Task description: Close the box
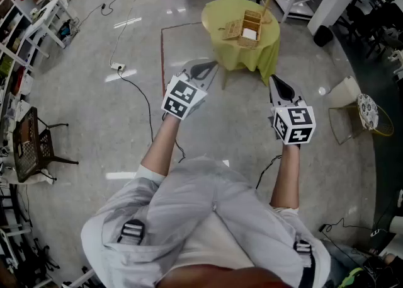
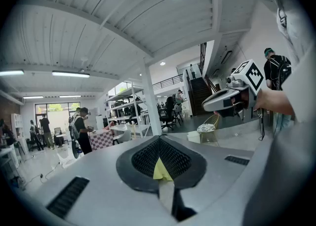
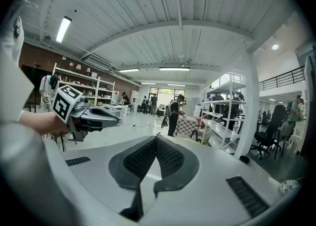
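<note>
Yellow-clothed table (image 1: 220, 21), floor cable (image 1: 148, 105), black chair (image 1: 33, 145)

**Premises:** large open-plan robotics lab or workshop hall.

**Evidence noted:**
- A polished grey floor (image 1: 75, 110) is crossed by a loose cable (image 1: 148, 109) run from a power strip (image 1: 117, 66).
- White shelving racks (image 3: 224, 106) are ranged along the aisles.
- A ribbed ceiling is fitted with strip lights (image 3: 174, 68).
- A brick wall (image 3: 37, 57) is hung with shelves.
- A staircase (image 2: 198, 85) and a mezzanine railing (image 3: 286, 77) are recorded.
- Office chairs (image 3: 270, 128) are present.
- People (image 2: 81, 128) are seen standing at worktables.
</note>
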The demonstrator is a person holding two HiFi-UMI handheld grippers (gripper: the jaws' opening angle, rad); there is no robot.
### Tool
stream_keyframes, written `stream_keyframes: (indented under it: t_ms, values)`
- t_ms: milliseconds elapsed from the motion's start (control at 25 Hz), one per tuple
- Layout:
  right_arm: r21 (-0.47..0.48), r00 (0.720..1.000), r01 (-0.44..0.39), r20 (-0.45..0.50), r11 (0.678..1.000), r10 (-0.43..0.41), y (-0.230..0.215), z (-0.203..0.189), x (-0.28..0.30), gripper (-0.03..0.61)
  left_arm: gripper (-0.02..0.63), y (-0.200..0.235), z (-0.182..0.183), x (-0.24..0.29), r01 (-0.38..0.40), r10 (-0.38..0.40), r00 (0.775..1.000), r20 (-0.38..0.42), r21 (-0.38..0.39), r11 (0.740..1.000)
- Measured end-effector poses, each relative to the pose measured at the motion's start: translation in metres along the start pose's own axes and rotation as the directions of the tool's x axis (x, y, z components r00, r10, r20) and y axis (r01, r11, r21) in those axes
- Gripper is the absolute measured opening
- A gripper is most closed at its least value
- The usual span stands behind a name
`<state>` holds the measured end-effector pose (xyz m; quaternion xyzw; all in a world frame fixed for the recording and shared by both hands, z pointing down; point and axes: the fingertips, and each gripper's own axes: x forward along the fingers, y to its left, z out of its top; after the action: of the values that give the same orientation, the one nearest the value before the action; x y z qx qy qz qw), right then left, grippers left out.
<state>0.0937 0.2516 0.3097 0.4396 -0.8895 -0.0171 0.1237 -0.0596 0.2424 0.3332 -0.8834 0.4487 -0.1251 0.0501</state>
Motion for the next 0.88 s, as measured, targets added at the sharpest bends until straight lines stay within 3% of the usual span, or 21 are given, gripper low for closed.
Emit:
stream_keyframes:
  t_ms: [520,880]
  values:
    - [0.064,0.998,0.057,0.020,0.996,-0.058,-0.041,-0.014,-0.001,0.023,0.029,-0.008,-0.002,0.031,0.006,-0.006,1.000,-0.018,-0.004,1.000]
    - [0.066,1.000,0.025,0.013,0.997,-0.026,-0.074,-0.031,-0.009,0.023,0.028,-0.030,-0.003,0.056,-0.029,0.029,0.999,-0.045,-0.014,0.999]
